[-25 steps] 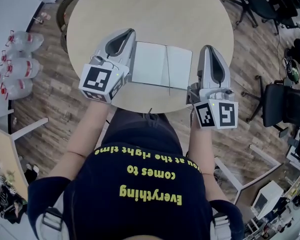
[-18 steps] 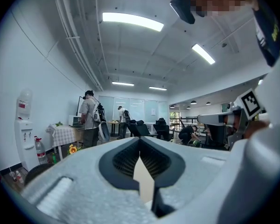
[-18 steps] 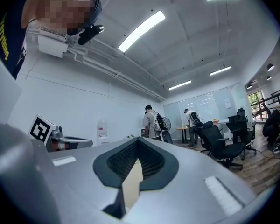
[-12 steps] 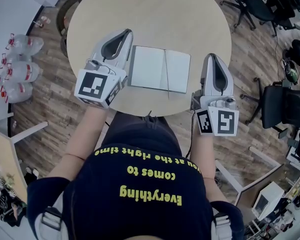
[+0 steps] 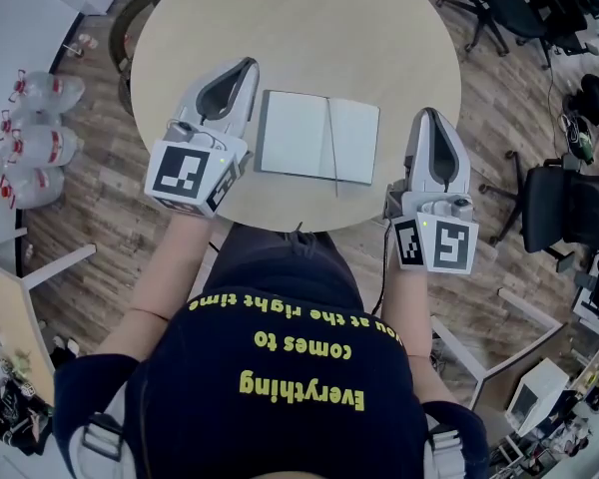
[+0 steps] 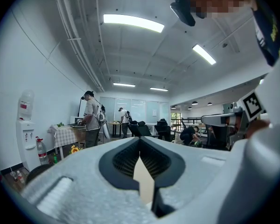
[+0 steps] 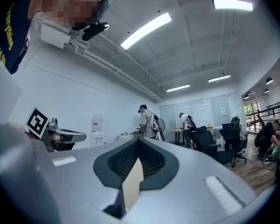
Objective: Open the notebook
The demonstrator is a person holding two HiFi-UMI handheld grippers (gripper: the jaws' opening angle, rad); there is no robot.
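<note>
We find the notebook [image 5: 317, 137] already lying open and flat on the near part of the round table [image 5: 309, 28], blank pages up. Its spine runs from far to near with a slight slant, so the spread pages make a long axis from left to right. It sits between our two tools. The left gripper [image 5: 248, 65] lies along the left page edge, just beside it with only a thin strip of tabletop between, its tips pointing to the far side and reaching past the notebook's far left corner. The right gripper [image 5: 426, 115] lies off the right page edge, plainly apart from it, over the table's near right rim. The left one is therefore the nearer, though neither touches the paper as far as we can see. In each gripper view the jaws are pressed together with nothing caught between the pads, and they look out level across the room, with the notebook out of sight in both. We judge the opening done, so the next move needs no reach toward the pages, only a clean withdrawal sideways that leaves them undisturbed.
</note>
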